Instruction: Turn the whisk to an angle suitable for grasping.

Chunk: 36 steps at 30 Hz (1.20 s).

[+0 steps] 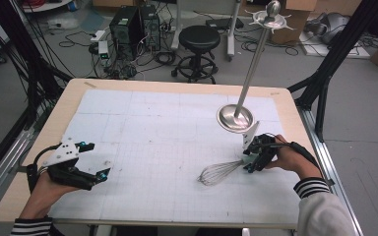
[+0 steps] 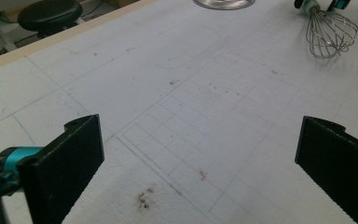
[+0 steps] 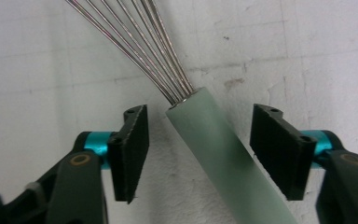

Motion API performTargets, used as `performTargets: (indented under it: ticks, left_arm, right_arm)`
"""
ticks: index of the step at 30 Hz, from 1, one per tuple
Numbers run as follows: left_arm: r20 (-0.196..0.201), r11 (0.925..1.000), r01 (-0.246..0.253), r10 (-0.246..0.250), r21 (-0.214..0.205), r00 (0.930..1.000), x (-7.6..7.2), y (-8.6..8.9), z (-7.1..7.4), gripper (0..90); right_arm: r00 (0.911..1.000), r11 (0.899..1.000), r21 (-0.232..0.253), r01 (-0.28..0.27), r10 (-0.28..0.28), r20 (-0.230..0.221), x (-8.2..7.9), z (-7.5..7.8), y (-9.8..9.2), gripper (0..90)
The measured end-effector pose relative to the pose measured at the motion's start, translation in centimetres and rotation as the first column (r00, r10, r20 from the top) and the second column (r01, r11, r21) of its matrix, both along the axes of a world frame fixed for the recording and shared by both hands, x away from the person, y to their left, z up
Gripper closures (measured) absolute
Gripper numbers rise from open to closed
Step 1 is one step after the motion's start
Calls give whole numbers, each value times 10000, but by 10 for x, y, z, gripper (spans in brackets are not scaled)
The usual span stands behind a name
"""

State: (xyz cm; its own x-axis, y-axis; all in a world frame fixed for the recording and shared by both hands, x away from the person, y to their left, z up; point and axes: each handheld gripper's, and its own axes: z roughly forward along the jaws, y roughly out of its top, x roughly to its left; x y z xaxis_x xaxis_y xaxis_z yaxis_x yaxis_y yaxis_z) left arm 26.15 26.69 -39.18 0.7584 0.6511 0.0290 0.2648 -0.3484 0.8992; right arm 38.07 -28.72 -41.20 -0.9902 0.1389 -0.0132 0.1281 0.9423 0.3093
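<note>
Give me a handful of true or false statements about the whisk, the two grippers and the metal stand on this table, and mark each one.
1. The whisk lies flat on the white gridded mat. True.
2. The right gripper has its jaws clamped tight on the whisk's wires. False: the jaws straddle the pale green handle, with a gap on each side.
3. The left gripper has open jaws with nothing between them. True.
4. The metal stand lies tipped over on the mat. False: it stands upright on its round base, beyond the whisk.
5. The left gripper holds the whisk's wire end. False: it is far from the whisk, over bare mat.
</note>
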Motion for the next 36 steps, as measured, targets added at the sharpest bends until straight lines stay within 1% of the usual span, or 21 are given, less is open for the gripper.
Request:
performTargets:
  ticks: [2,3,5,6,8,10,11,12,14,15,16,17,21,22,24,25,26,28,31,33,36]
  left_arm:
    - [-1,10000,15,-15,-8,10000,0,0,0,17]
    - [-3,10000,14,-14,-6,10000,0,0,0,17]
    - [-2,10000,22,-22,-30,10000,0,0,0,17]
    - [-3,10000,10,-10,-47,10000,0,0,0,17]
    - [0,10000,9,-9,-35,10000,0,0,1,17]
    - [-5,10000,6,-6,-39,10000,0,0,1,17]
    - [-4,10000,23,-23,-39,10000,0,0,0,17]
    - [-6,10000,21,-21,-55,10000,0,0,0,17]
    - [-6,10000,15,-15,-44,10000,0,0,0,17]
    - [-5,10000,11,-11,-47,10000,0,0,0,17]
    - [7,10000,17,-17,-35,10000,0,0,1,17]
    - [11,10000,17,-17,-61,10000,0,0,1,17]
    - [32,10000,18,-17,-63,10000,-1,0,1,17]
    - [32,10000,27,-27,-67,10000,-1,0,1,17]
    - [35,10000,24,-23,-69,10000,0,1,1,17]
    - [29,10000,14,-14,-75,10000,0,0,1,17]
    - [29,10000,14,-14,-75,10000,0,0,1,17]
    - [19,10000,14,-14,-61,10000,0,0,1,17]
    - [25,10000,31,-31,-74,10000,-1,0,1,17]
    - [24,10000,31,-31,-73,10000,-1,0,1,17]
    - [27,10000,37,-37,-62,10000,0,0,1,17]
  right_arm:
    - [10000,10000,-64,38,-38,-15,0,0,0,429]
    - [10000,10000,-93,-15,16,85,1,0,1,444]
    - [10000,9999,-105,44,-44,15,1,1,1,497]
    - [10000,9999,-107,-11,12,82,1,1,1,508]
    - [10000,9999,-161,-53,53,28,1,2,2,519]
    - [9995,9995,-183,-265,268,180,1,2,2,529]
    - [9997,9995,-278,-178,182,138,-1,2,3,534]
    - [9989,9990,-203,-396,401,237,1,2,3,539]
    - [9993,9987,-371,-338,343,122,-1,3,4,555]
    - [9983,9978,-369,-557,563,161,0,3,5,565]
    - [10000,9975,-697,-95,95,-13,-4,5,6,581]
    - [9980,9971,-454,-617,622,91,-1,4,7,600]
    - [9984,9970,-549,-543,550,123,0,6,9,659]
    - [9996,9971,-706,-281,278,-51,-2,7,9,669]
    - [9996,9968,-752,-265,258,-98,-2,7,9,688]
    - [9989,9972,-581,-471,475,41,1,6,9,690]
    - [9989,9972,-581,-471,475,41,1,6,9,690]
    - [9995,9976,-626,-306,303,-45,0,7,8,692]
    - [9996,9983,-515,-263,256,-133,1,7,8,692]
    - [9995,9990,-448,-80,66,-302,0,10,7,693]
    - [9995,9994,-353,-39,29,-299,-1,12,6,693]
